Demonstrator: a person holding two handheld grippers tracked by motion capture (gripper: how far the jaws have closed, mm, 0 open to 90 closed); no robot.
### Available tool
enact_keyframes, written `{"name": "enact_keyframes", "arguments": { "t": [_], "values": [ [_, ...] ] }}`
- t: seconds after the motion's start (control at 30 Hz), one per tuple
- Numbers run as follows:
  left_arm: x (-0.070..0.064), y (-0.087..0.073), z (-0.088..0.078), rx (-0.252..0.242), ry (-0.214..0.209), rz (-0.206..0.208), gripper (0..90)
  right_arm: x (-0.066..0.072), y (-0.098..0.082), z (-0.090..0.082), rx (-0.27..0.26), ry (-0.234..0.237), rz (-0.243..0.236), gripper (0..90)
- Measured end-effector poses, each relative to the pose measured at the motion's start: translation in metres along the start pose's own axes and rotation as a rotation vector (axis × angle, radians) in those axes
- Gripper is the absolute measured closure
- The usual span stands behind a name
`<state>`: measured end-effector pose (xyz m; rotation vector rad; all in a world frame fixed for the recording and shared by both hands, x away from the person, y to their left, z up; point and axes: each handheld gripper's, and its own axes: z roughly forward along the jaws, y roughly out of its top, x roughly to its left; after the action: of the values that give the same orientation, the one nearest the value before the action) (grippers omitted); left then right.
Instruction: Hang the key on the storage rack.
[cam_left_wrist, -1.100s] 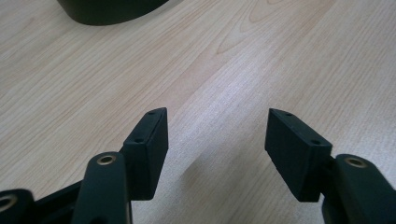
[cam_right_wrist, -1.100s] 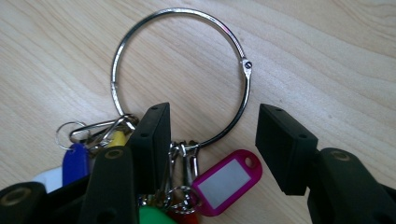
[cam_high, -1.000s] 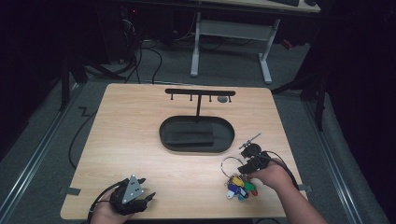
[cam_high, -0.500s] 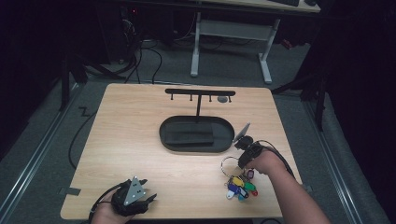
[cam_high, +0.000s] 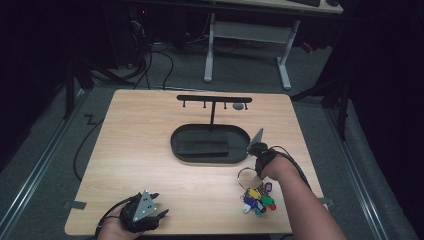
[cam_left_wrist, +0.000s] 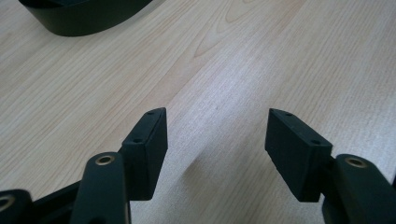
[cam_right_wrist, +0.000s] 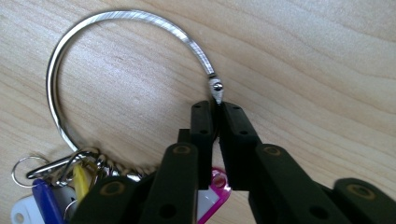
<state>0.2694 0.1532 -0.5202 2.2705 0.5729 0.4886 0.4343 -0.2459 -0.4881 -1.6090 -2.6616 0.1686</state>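
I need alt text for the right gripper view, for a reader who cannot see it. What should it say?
The right gripper is shut on a large metal ring, pinching it just below its clasp. The ring lies on a light wooden table, with coloured key tags hanging from it at the lower left.

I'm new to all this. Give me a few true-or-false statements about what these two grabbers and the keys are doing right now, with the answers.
1. The right gripper is clamped on the key ring. True.
2. The left gripper holds a key. False: its jaws stand open over bare table.
3. The keys hang from the rack. False: they lie on the table, near the right hand.
4. A dark oval tray sits below the rack. True.
5. The keys carry coloured tags. True.
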Motion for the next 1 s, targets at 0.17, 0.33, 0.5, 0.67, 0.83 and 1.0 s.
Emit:
{"name": "enact_keyframes", "arguments": {
  "t": [0.17, 0.33, 0.5, 0.67, 0.83, 1.0],
  "values": [
    [0.000, 0.000, 0.000, -0.003, 0.001, -0.002, 39.6, 0.006, -0.002, 0.000, -0.012, -0.045, -0.048, 87.5],
    [0.001, -0.001, -0.001, 0.002, 0.004, -0.006, 39.7, 0.011, -0.004, -0.002, -0.026, -0.074, -0.118, 87.7],
    [0.002, -0.001, 0.000, 0.010, 0.003, -0.012, 40.3, 0.017, -0.013, -0.028, -0.075, -0.069, -0.195, 87.8],
    [0.001, 0.000, 0.000, 0.009, 0.003, -0.008, 40.3, 0.018, -0.026, -0.060, -0.149, -0.073, -0.220, 87.8],
    [0.001, -0.001, 0.000, 0.004, 0.004, -0.017, 40.2, 0.021, -0.037, -0.081, -0.188, -0.046, -0.206, 87.9],
    [0.003, -0.002, -0.001, -0.004, 0.015, -0.021, 40.0, 0.023, -0.044, -0.100, -0.212, -0.048, -0.216, 88.1]
  ]
}}
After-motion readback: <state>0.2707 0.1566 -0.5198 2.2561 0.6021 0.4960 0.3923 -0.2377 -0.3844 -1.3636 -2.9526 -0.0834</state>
